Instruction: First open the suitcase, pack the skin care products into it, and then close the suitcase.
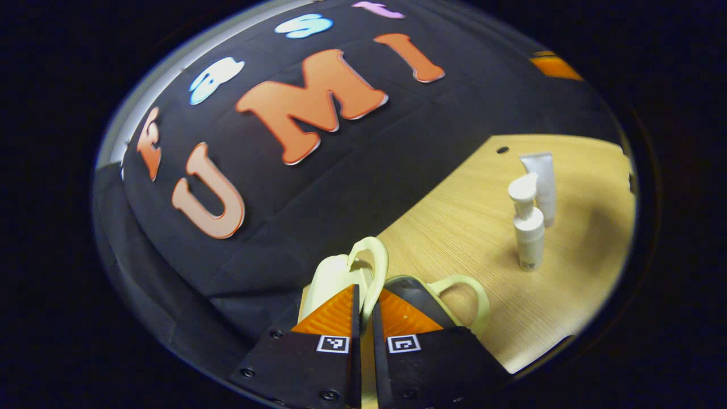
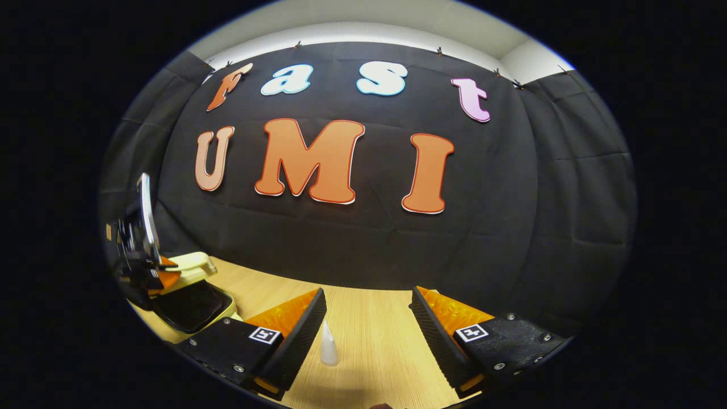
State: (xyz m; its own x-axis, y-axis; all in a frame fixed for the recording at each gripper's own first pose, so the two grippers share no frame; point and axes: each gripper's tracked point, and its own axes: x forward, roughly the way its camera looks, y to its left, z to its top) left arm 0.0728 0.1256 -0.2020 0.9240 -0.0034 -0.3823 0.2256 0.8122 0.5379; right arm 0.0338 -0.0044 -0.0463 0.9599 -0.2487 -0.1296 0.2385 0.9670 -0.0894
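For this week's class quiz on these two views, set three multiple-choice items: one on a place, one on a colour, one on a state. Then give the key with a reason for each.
1. Where does the pump bottle stand?
A. On the wooden table, beside the tube
B. In a basket
C. On a shelf

2. What colour is the suitcase shell?
A. Red
B. Pale yellow
C. Blue

3. How do the right tongs stand?
A. Shut on a cloth
B. Shut on nothing
C. Open

Key: 1 A, it stands upright on the wood next to the tube. 2 B, its shell and handles are pale yellow. 3 C, a wide gap parts the fingers, and a small bottle stands free on the table between them.
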